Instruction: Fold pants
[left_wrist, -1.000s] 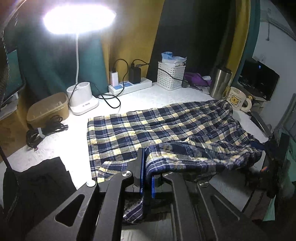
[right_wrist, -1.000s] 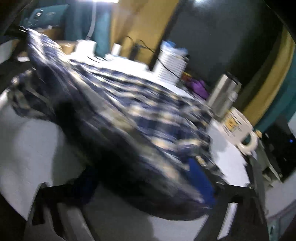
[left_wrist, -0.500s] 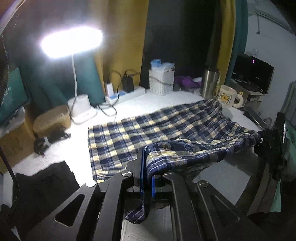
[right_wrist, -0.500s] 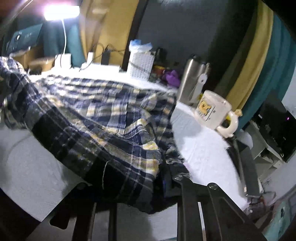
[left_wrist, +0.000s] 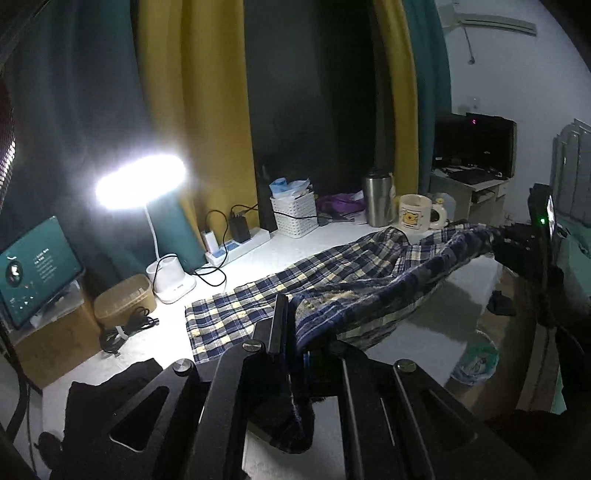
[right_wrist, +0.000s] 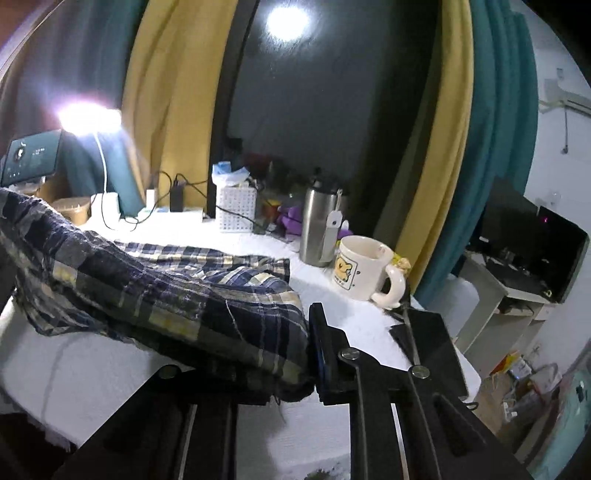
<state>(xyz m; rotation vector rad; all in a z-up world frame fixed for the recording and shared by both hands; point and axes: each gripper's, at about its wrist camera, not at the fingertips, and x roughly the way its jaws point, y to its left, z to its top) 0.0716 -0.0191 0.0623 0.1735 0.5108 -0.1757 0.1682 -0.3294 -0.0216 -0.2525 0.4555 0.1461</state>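
Observation:
Blue and yellow plaid pants (left_wrist: 332, 280) lie across the white table (left_wrist: 295, 240), their near edge lifted off it and hanging stretched between my two grippers. My left gripper (left_wrist: 293, 332) is shut on the left end of that edge, and a flap hangs below its fingers. In the right wrist view my right gripper (right_wrist: 295, 354) has bunched cloth of the pants (right_wrist: 166, 295) between its jaws. They are closing on it, and one finger is hidden under the fabric. The far half of the pants rests flat on the table.
A cartoon mug (right_wrist: 362, 267) and a steel tumbler (right_wrist: 319, 229) stand just beyond the pants' right end. A white basket (left_wrist: 295, 218), a power strip (left_wrist: 240, 247) and a lit desk lamp (left_wrist: 142, 186) line the back. Black cloth (left_wrist: 110, 398) lies at front left.
Both grippers have risen and drawn back, and the pants' near edge now hangs clear of the table. The right gripper's jaws went from wide around the cloth to clamped on it.

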